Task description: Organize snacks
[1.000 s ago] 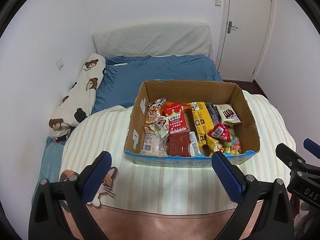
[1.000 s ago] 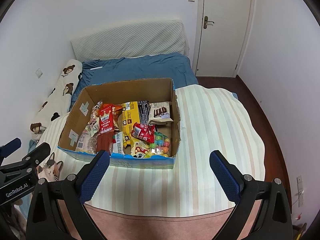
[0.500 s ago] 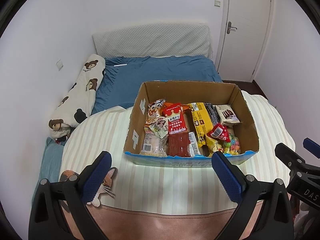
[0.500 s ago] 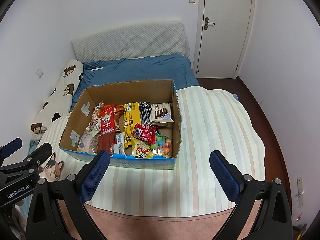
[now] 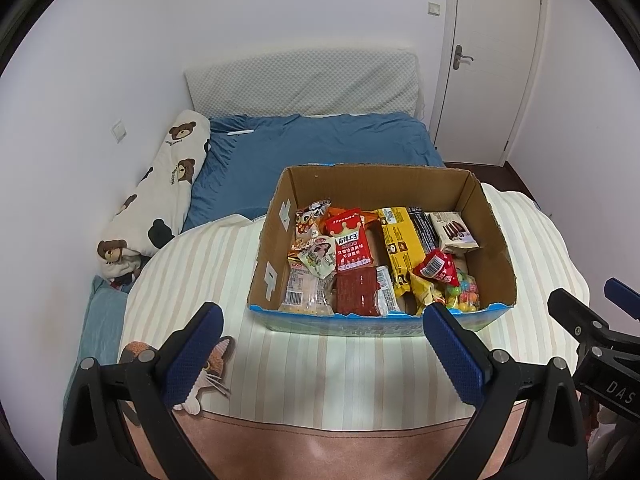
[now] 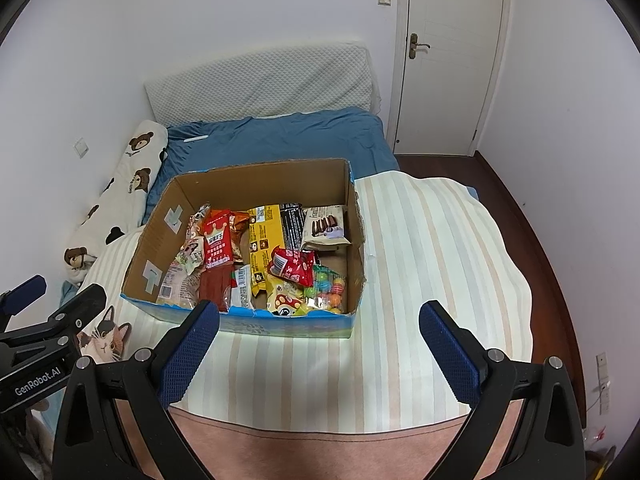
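An open cardboard box (image 5: 276,248) (image 6: 356,248) sits on a striped cloth and holds several snack packets. Among them are a red crown packet (image 5: 350,242) (image 6: 218,242), a yellow packet (image 5: 400,248) (image 6: 264,244), a white chocolate-biscuit packet (image 5: 454,232) (image 6: 325,228) and a bag of coloured candies (image 5: 464,294) (image 6: 326,290). My left gripper (image 5: 320,354) is open and empty, in front of the box. My right gripper (image 6: 318,352) is open and empty, in front of the box's right half. Each gripper shows at the edge of the other's view.
The striped cloth (image 6: 432,264) covers a round table with a pink front edge. Cat figures (image 5: 208,372) lie at its left. Behind is a bed with a blue sheet (image 5: 320,148), a bear-print pillow (image 5: 160,200) and a white door (image 6: 448,56).
Both views have shifted very slightly; the box sits a touch lower and nearer in frame. Both grippers stay open and empty.
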A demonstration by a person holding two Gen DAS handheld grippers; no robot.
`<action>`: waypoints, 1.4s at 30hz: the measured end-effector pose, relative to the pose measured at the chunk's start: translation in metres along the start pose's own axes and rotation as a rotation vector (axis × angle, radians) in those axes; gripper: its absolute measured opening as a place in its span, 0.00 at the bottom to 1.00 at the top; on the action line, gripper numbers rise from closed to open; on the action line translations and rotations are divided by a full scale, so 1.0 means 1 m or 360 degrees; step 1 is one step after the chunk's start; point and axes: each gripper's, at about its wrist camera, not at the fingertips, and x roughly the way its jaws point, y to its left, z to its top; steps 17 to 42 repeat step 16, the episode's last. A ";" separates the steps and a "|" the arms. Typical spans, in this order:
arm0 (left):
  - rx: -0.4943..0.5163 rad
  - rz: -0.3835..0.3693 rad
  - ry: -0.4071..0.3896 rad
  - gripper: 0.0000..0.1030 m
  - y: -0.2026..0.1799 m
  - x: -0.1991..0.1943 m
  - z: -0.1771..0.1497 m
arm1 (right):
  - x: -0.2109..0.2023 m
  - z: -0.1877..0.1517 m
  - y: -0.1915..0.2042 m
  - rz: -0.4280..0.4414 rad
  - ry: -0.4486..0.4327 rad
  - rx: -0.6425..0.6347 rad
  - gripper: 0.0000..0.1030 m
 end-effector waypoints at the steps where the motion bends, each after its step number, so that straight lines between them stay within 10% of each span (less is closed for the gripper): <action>1: -0.0003 0.0000 -0.0001 1.00 0.000 0.000 0.000 | 0.001 0.000 0.000 0.0004 0.0003 0.0002 0.99; 42: 0.0014 -0.0007 -0.0022 1.00 0.003 -0.002 0.006 | -0.001 0.001 0.001 0.0003 -0.0002 -0.0002 0.99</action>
